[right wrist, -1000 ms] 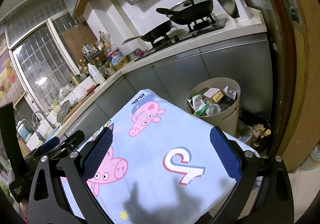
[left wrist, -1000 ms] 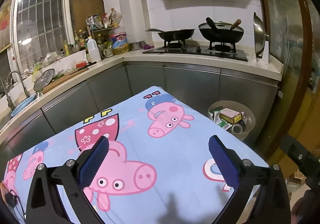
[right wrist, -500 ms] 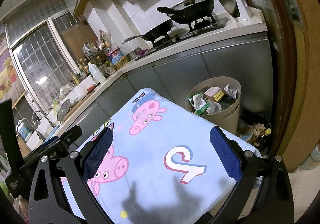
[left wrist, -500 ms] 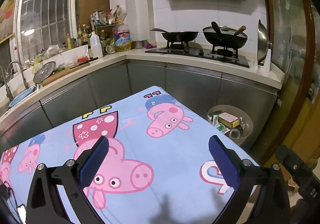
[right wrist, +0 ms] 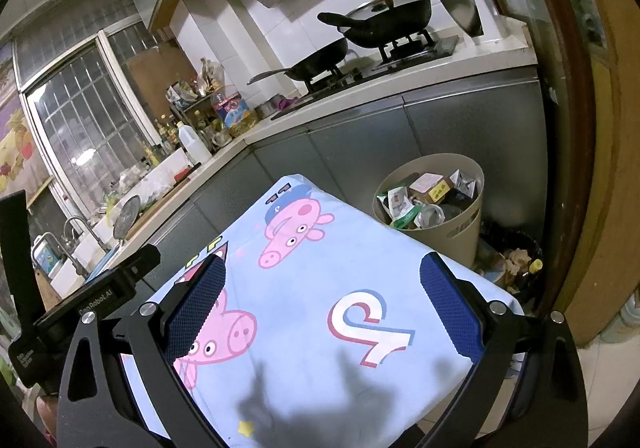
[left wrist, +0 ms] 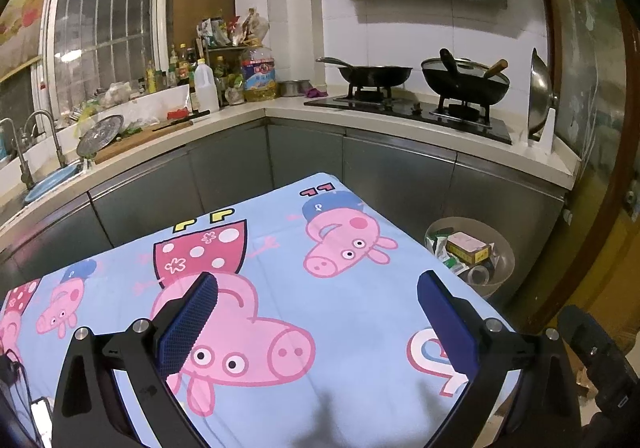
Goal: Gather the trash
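A beige trash bin [left wrist: 504,260] [right wrist: 460,224] stands on the floor past the table's far right corner, filled with cartons, wrappers and a roll of tape. My left gripper [left wrist: 316,322] hovers open over the light-blue cartoon-pig cloth [left wrist: 280,248], nothing between its blue pads. My right gripper [right wrist: 320,302] is likewise open above the same cloth [right wrist: 320,268], nearer the bin. No loose trash shows on the cloth. The left gripper's body [right wrist: 92,296] appears at the left edge of the right wrist view.
Grey cabinets and a white counter [left wrist: 240,116] wrap behind the table. Two black woks [left wrist: 464,80] sit on the stove, bottles [left wrist: 204,84] and a sink [left wrist: 44,184] to the left. A wooden door frame [right wrist: 576,128] rises at right, with floor clutter [right wrist: 516,260] beside the bin.
My left gripper has tilted slightly upward and shifted, so more of the counter and wall shows. The right gripper has barely moved. Both stay open.
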The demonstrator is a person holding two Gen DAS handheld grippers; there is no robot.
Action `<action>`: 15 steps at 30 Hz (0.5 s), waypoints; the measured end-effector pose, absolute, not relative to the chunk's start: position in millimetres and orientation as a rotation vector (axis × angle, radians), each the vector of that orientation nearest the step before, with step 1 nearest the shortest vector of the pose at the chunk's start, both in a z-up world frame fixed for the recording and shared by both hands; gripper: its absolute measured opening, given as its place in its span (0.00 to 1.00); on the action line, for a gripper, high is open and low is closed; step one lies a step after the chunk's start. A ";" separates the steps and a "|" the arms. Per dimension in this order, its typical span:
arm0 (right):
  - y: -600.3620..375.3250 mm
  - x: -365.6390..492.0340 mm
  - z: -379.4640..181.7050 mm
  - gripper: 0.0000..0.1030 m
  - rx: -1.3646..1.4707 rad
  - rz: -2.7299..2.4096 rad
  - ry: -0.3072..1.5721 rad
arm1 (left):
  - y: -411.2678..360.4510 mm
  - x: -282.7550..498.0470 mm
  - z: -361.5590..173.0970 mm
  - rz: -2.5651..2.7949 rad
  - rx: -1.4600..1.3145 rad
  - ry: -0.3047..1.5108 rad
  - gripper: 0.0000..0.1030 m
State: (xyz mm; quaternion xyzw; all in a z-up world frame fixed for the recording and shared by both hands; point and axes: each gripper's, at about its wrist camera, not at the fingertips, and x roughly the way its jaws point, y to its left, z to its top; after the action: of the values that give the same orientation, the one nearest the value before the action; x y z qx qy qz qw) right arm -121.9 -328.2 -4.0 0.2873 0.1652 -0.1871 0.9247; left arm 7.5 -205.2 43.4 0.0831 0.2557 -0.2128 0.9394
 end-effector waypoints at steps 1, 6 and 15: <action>-328.2 -121.9 -4.0 0.94 0.589 -0.384 0.339 | -205.2 7.4 43.2 -0.434 0.170 0.523 0.96; -327.0 -121.4 -4.9 0.94 0.591 -0.383 0.342 | -205.3 6.9 43.4 -0.428 0.175 0.524 0.96; -327.6 -122.9 -9.9 0.94 0.596 -0.380 0.350 | -206.8 4.0 43.2 -0.433 0.189 0.528 0.96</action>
State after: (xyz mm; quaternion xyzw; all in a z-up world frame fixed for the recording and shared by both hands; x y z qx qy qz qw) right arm -122.9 -327.6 -9.9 0.2905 0.1706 -0.1850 0.9232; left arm 4.0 -206.8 43.2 0.0927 0.2585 -0.2120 0.9379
